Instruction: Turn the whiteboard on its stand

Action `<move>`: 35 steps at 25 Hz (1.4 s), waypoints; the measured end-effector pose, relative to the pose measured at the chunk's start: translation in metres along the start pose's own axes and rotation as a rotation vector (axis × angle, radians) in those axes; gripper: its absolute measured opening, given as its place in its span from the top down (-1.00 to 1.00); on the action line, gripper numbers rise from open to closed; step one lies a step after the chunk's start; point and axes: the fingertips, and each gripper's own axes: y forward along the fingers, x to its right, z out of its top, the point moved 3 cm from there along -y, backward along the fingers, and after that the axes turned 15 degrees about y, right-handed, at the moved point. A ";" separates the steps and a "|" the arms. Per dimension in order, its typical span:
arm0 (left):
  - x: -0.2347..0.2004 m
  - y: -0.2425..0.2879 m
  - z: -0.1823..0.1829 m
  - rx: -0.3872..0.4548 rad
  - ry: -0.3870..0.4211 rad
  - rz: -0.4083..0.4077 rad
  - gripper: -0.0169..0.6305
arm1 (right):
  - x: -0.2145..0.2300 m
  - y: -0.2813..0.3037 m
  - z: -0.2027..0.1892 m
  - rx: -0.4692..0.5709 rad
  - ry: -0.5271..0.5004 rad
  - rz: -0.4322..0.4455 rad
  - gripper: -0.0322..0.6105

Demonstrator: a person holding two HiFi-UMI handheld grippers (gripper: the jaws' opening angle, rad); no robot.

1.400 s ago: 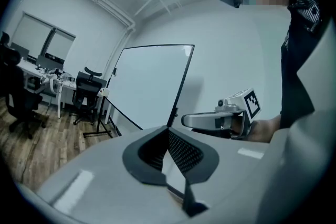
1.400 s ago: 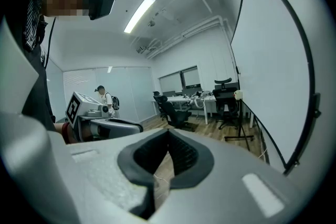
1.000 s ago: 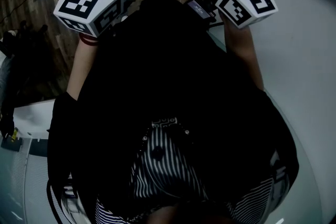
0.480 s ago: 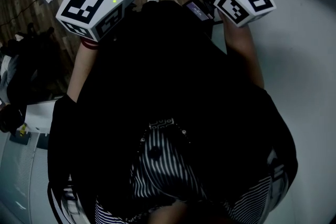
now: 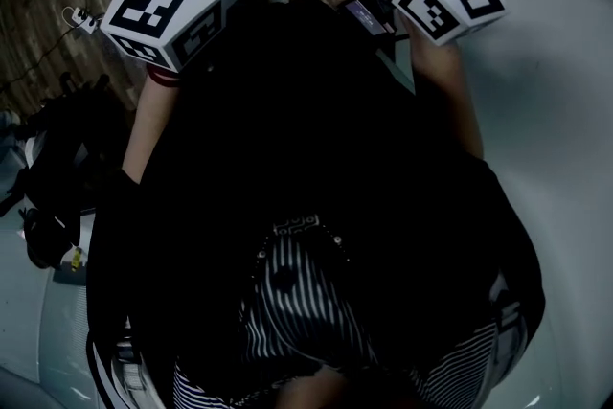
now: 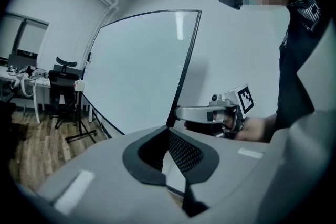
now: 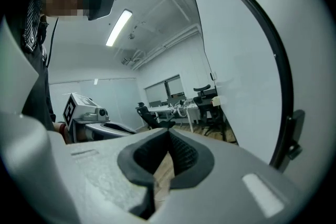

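My left tool [image 6: 168,131] has its jaws pressed together with nothing between them, aimed at the whiteboard [image 6: 136,71], whose dark frame edge rises just past the tip. My right tool [image 7: 168,134] is closed and empty too, with the board close on its right side. Wooden floor [image 6: 31,144] and an office chair [image 6: 63,71] sit well beyond

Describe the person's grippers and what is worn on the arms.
Both the left gripper and right gripper have light grey moulded bodies with black, cross-hatched pads. Each carries a white cube printed with black square markers. The person wears a black top and black-and-white stripes, forearms uncovered, and a dark red band at the left wrist.
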 end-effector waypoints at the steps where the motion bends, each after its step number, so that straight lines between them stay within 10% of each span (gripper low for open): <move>1: -0.002 0.000 0.004 0.017 0.008 -0.018 0.96 | -0.003 -0.002 0.006 0.017 -0.012 -0.022 0.89; 29: 0.003 0.004 0.064 0.103 0.137 -0.188 0.96 | 0.003 -0.088 0.063 0.278 -0.042 -0.405 0.88; 35: 0.003 0.002 0.064 0.107 0.127 -0.177 0.96 | 0.022 -0.081 0.050 0.169 -0.062 -0.511 0.42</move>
